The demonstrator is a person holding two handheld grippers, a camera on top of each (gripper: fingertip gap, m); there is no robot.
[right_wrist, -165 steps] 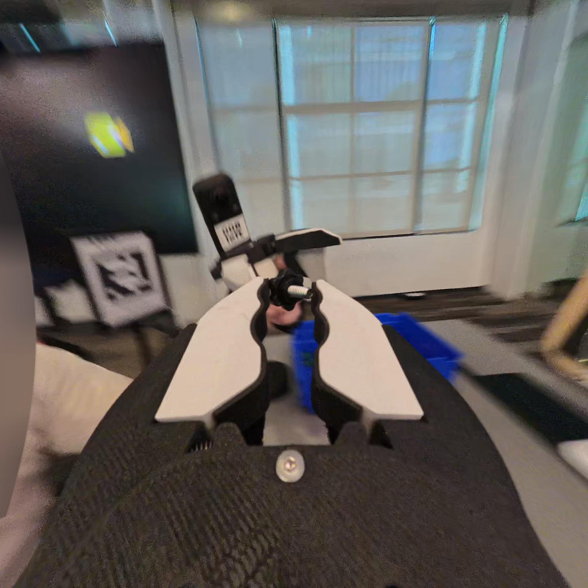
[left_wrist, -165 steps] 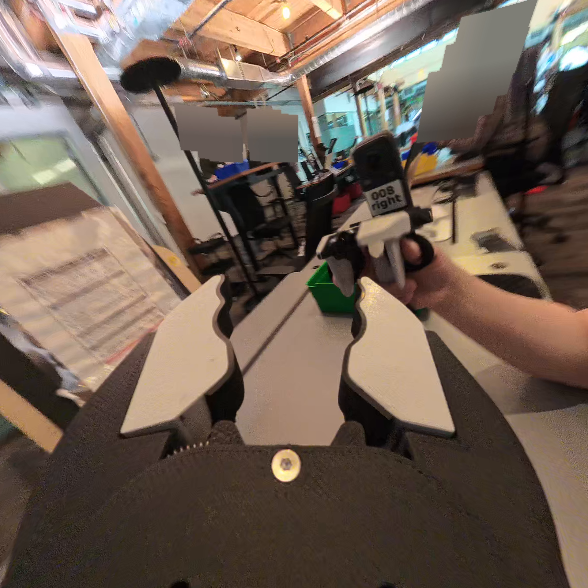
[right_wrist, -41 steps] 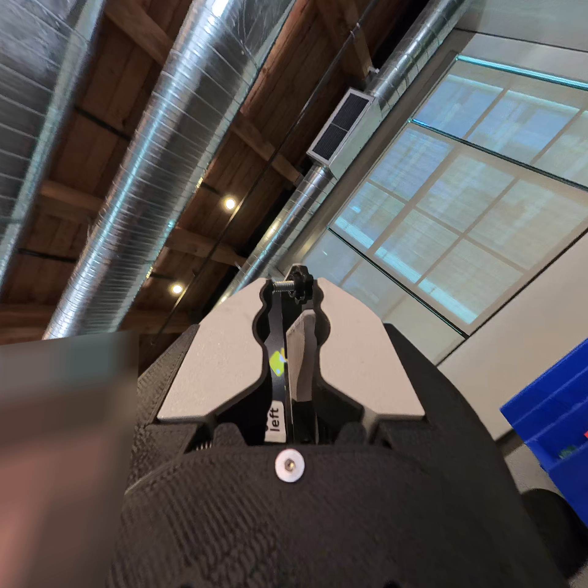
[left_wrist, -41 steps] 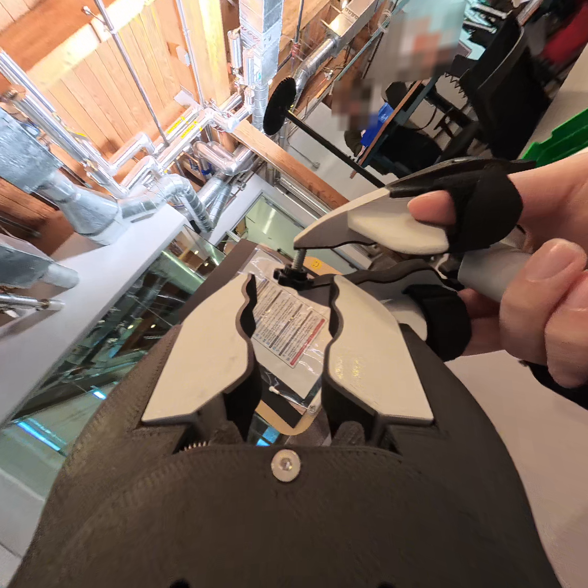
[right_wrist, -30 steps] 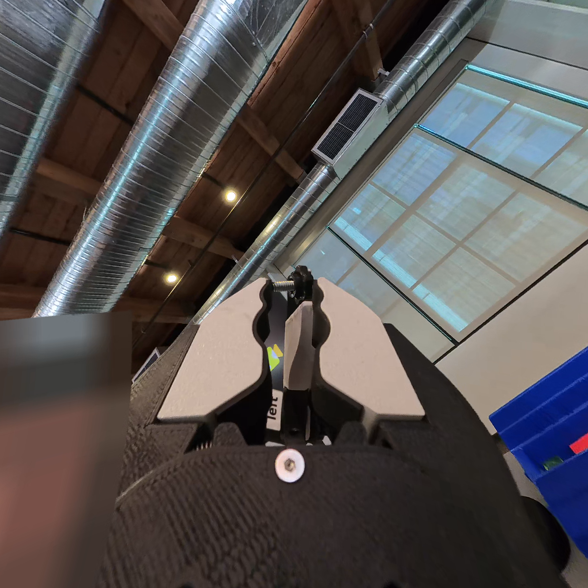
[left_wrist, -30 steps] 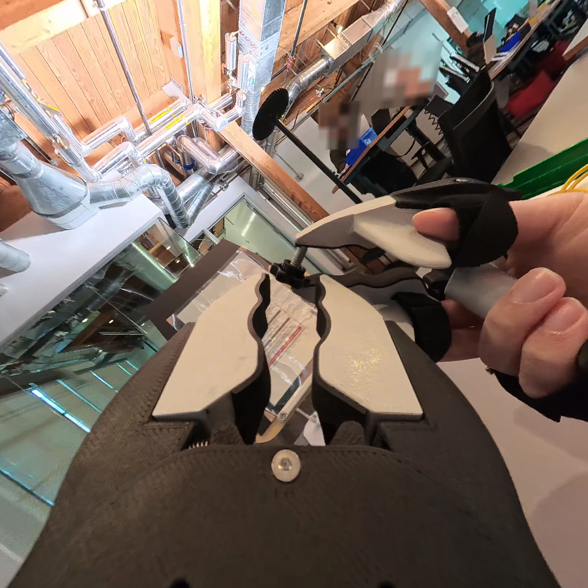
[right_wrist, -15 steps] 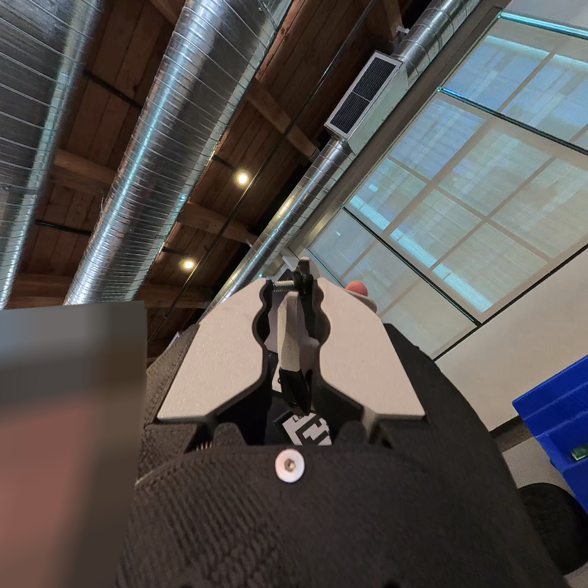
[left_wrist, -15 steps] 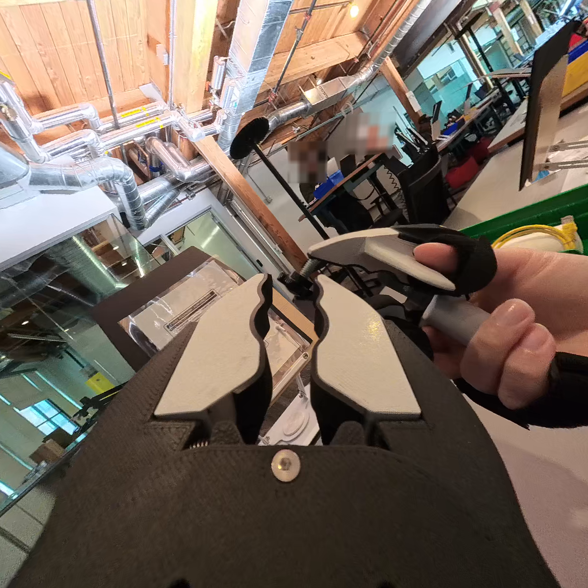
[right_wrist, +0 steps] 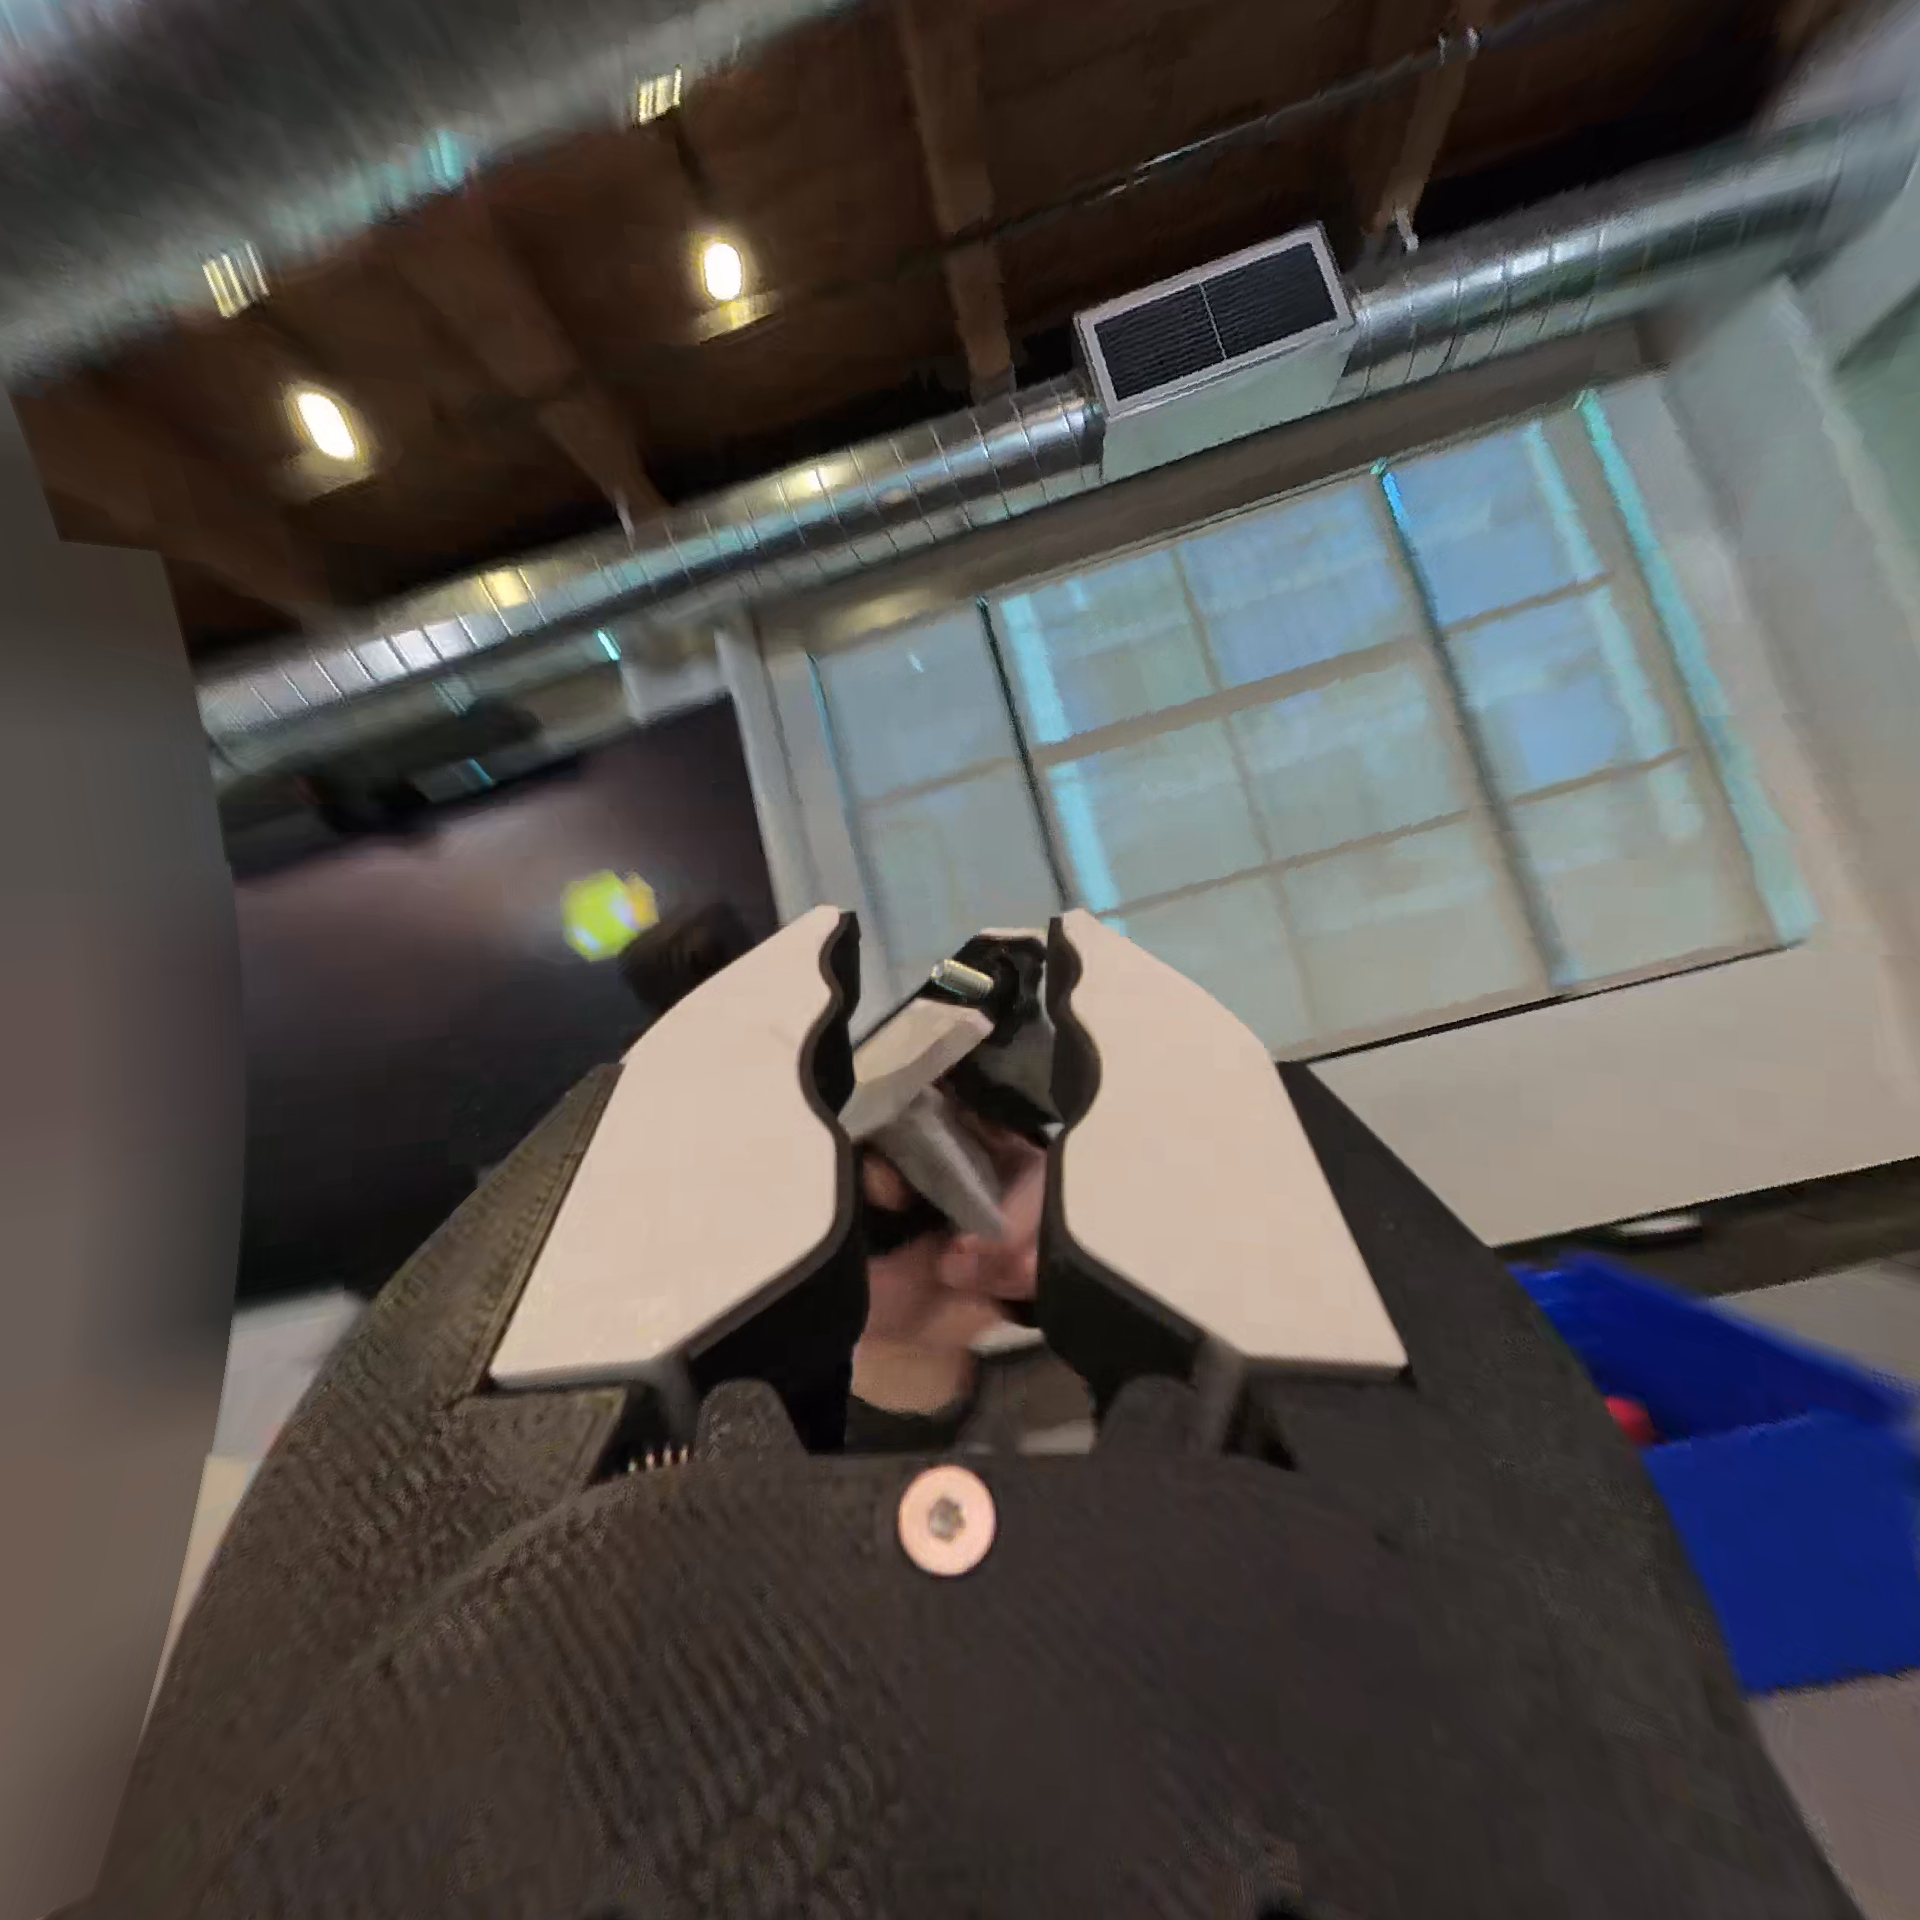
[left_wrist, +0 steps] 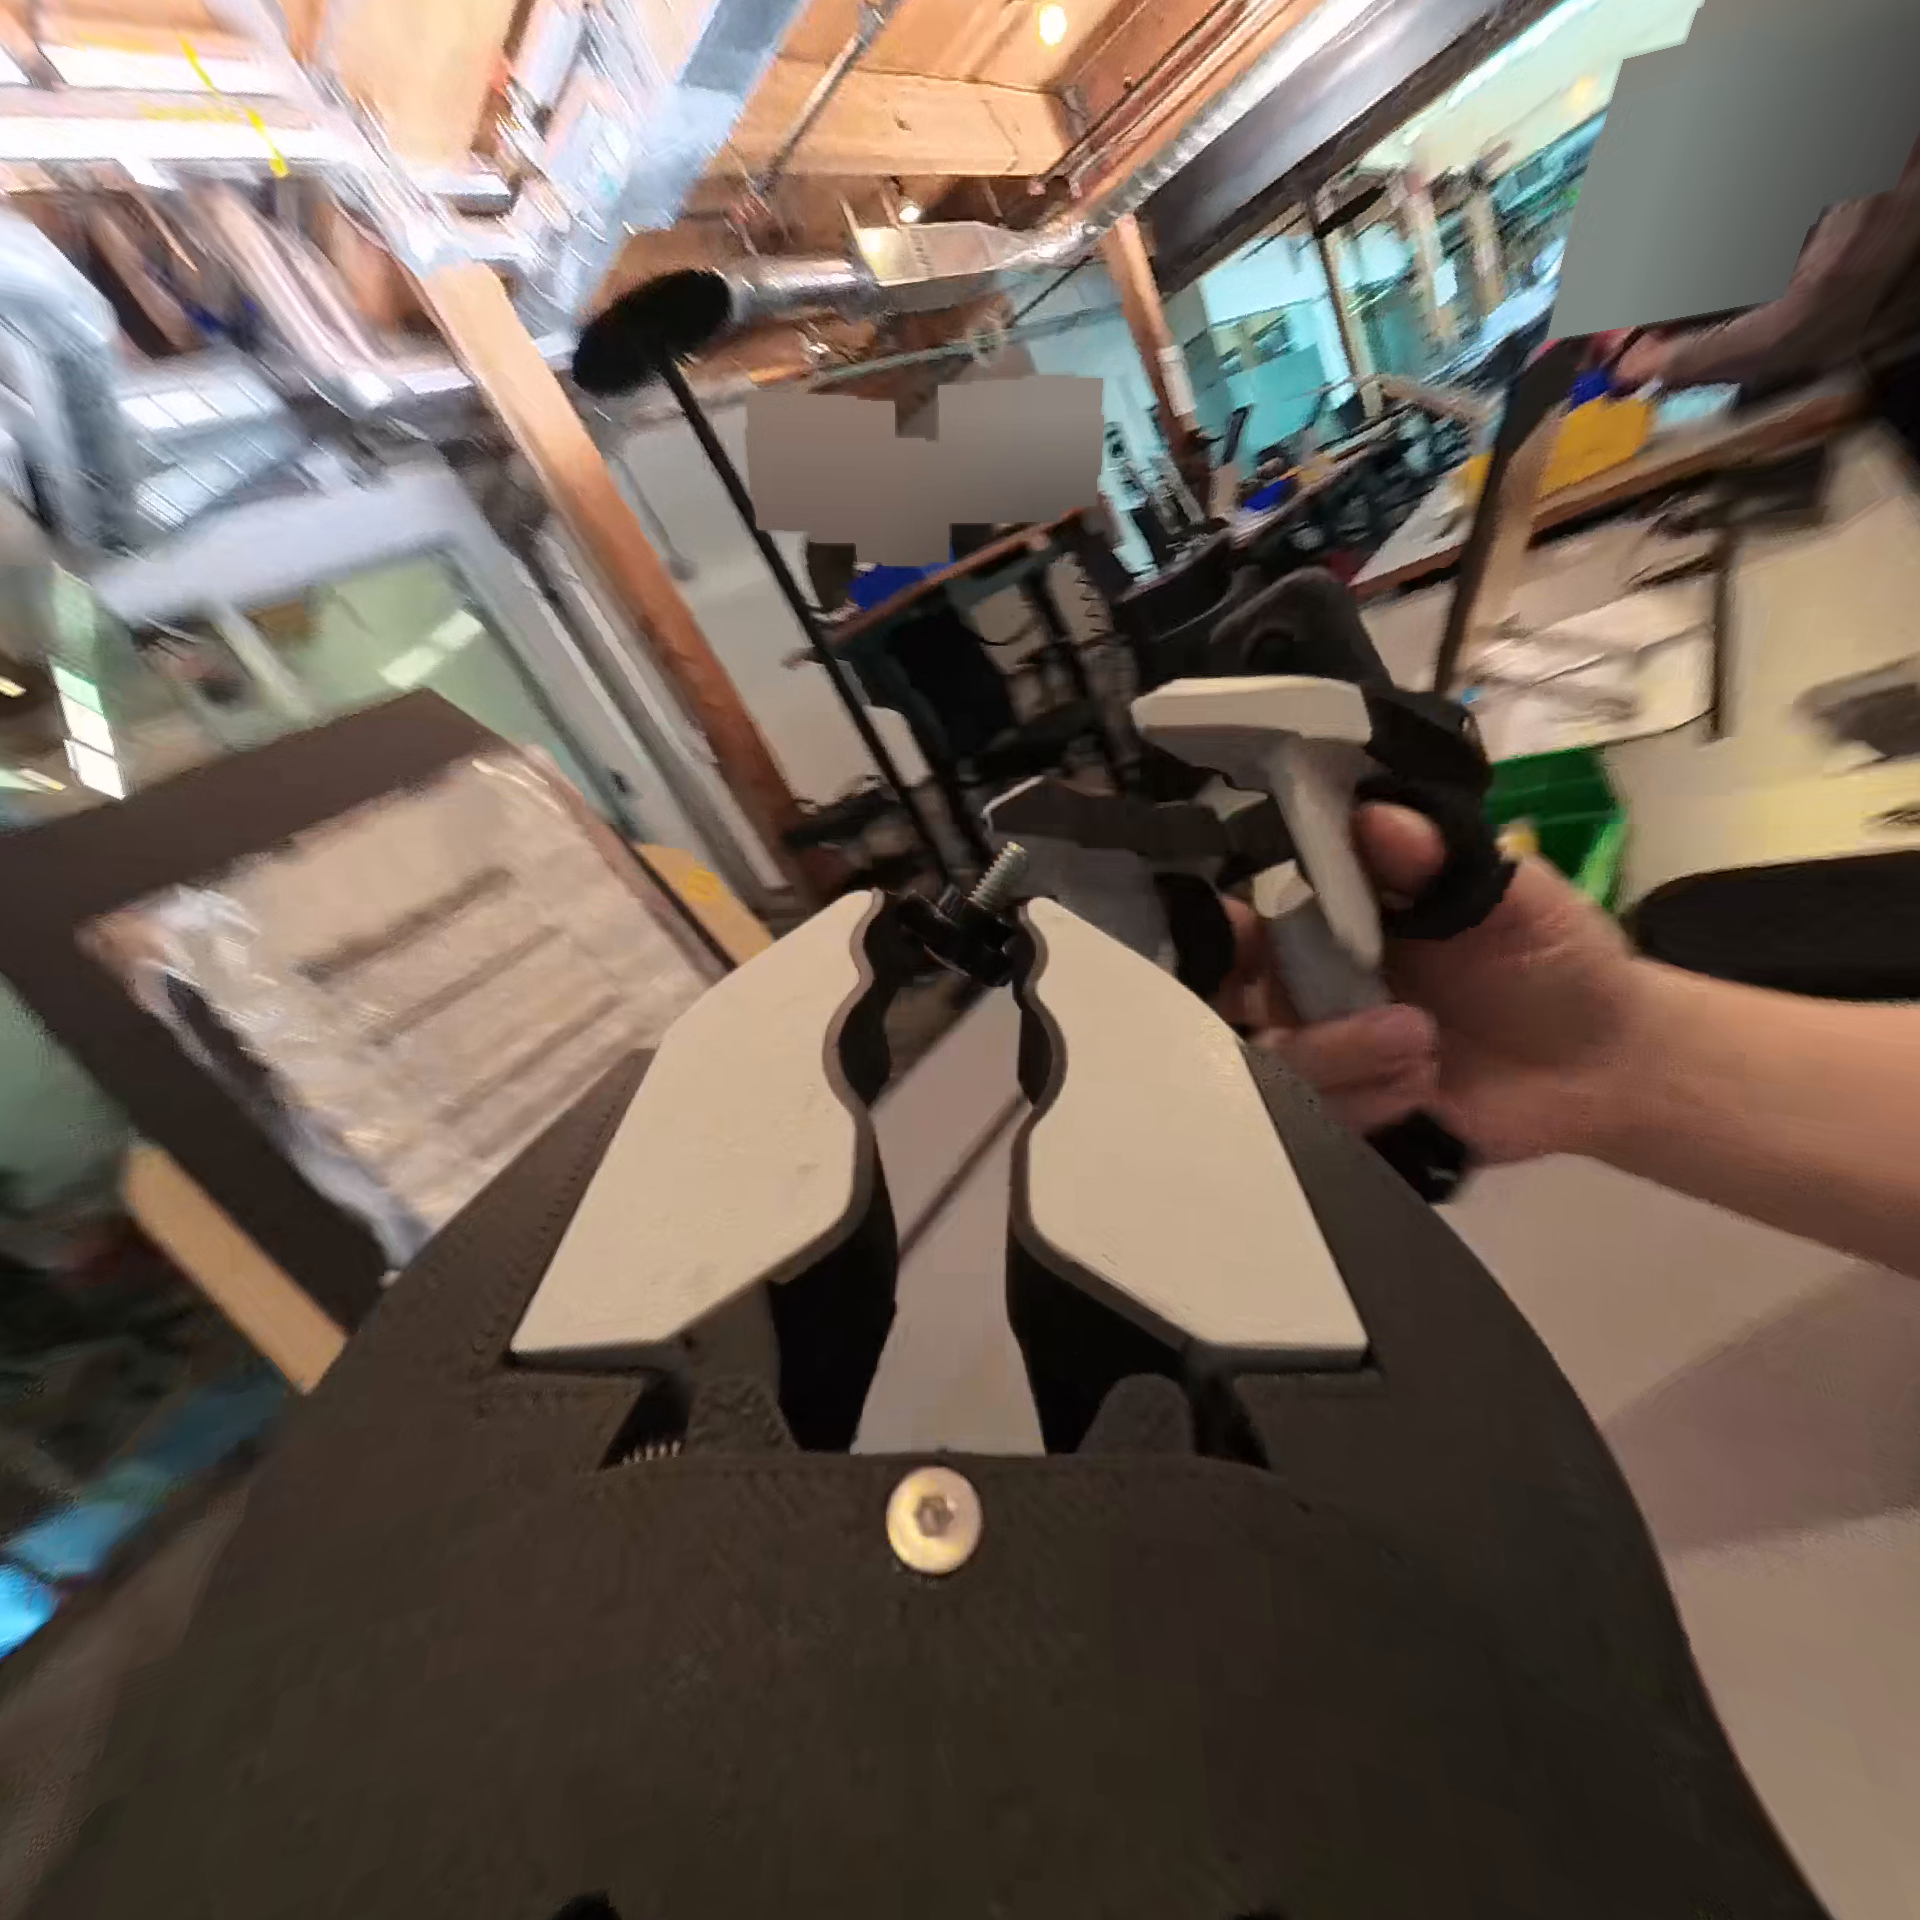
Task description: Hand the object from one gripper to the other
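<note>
A small screw with a black knob (left_wrist: 961,920) sits pinched between the tips of my left gripper (left_wrist: 951,914), its bare thread pointing up and right. My right gripper, with its grey fingers (left_wrist: 1247,712), is held by a hand (left_wrist: 1538,1039) a short way beyond to the right, apart from the screw. In the right wrist view my right gripper (right_wrist: 951,935) is open and empty. Through its gap I see the left gripper's grey fingers (right_wrist: 914,1049) holding the screw (right_wrist: 961,977). Both views are motion-blurred.
A dark framed board with a plastic bag (left_wrist: 343,966) stands at left. A black pole with a round top (left_wrist: 790,582) rises behind. A green bin (left_wrist: 1548,821) is at right, a blue bin (right_wrist: 1766,1455) at the right view's lower right. A pale table (left_wrist: 1714,1507) lies below. Both grippers' tips are close together, under 4 cm apart.
The right gripper has come off the screw and moved away to the right. Both grippers have tilted down from the ceiling. The left gripper keeps the screw.
</note>
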